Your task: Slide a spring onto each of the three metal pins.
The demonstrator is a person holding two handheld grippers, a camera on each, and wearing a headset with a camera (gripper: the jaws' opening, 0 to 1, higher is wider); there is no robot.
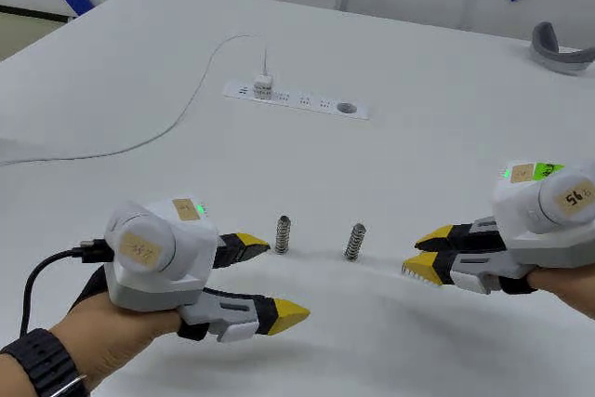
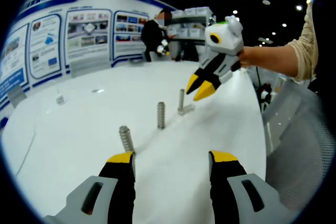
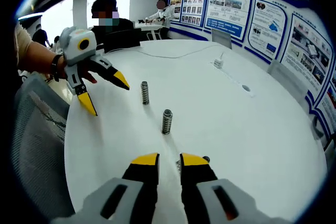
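Note:
Two springs stand upright on the white table (image 1: pixel 390 165), each on a pin: one (image 1: pixel 283 234) (image 2: pixel 126 139) (image 3: pixel 145 93) just off my left gripper's upper tip, the other (image 1: pixel 354 242) (image 2: pixel 161 115) (image 3: pixel 167 121) to its right. A bare metal pin (image 2: pixel 181 99) on a small base stands right under the right gripper's tips. My left gripper (image 1: pixel 270 278) (image 2: pixel 172 157) is wide open and holds nothing. My right gripper (image 1: pixel 425 255) (image 3: pixel 169 159) has its jaws only a narrow gap apart, with nothing clearly held between them.
A white power strip (image 1: pixel 297 99) with a plug and a cable trailing left lies farther back on the table. A grey curved object (image 1: pixel 558 48) sits at the far right edge. People (image 3: pixel 107 17) stand beyond the table.

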